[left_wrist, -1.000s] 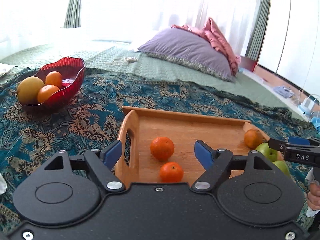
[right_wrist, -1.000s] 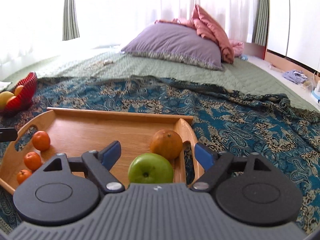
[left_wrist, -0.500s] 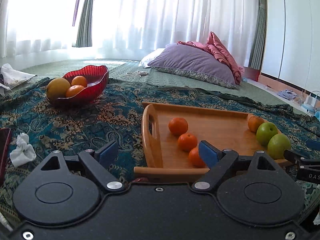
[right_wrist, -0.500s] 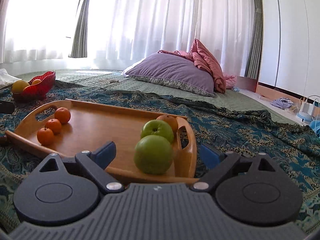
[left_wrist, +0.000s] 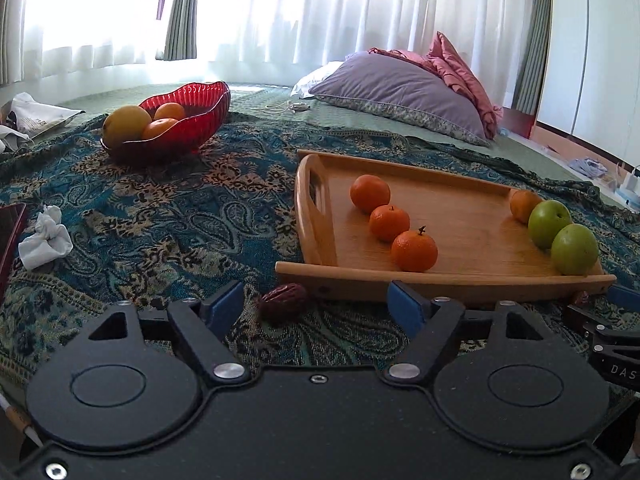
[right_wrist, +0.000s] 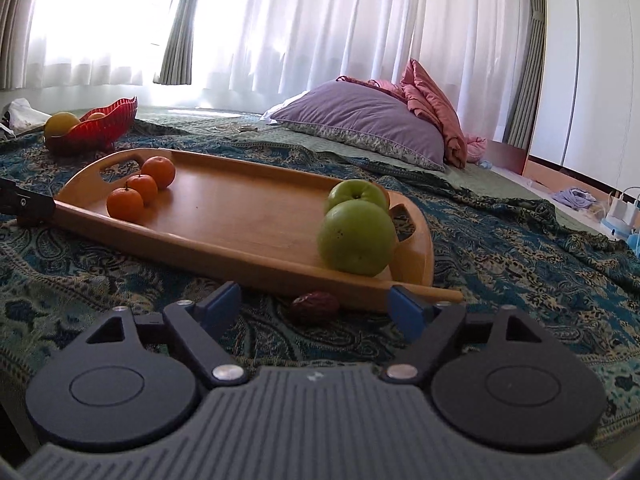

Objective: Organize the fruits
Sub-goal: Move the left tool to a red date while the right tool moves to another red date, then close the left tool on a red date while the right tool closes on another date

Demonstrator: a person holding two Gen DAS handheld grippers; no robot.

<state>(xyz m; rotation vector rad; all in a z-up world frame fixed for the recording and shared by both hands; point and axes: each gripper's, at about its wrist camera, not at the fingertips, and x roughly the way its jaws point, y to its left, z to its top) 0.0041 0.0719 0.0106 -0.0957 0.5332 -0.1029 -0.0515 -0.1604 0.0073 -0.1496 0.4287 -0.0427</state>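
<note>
A wooden tray (left_wrist: 472, 216) (right_wrist: 240, 216) on a patterned cloth holds three tangerines (left_wrist: 390, 222) (right_wrist: 142, 188) at its left end, and two green apples (left_wrist: 574, 248) (right_wrist: 356, 236) and an orange (left_wrist: 524, 205) at its right end. A dark red date (left_wrist: 284, 300) lies on the cloth between the fingers of my open left gripper (left_wrist: 316, 306). Another date (right_wrist: 316, 306) lies between the fingers of my open right gripper (right_wrist: 316, 306). Both grippers are low, just before the tray's near edge, and empty.
A red glass bowl (left_wrist: 196, 120) (right_wrist: 100, 128) with an orange-yellow fruit and two oranges stands at the far left. A crumpled white tissue (left_wrist: 44, 238) lies on the cloth at left. A purple pillow (left_wrist: 400, 96) lies behind the tray.
Both grippers have dropped down and pulled back from above the tray to cloth level before its near edge. The dates have come into view between the fingers.
</note>
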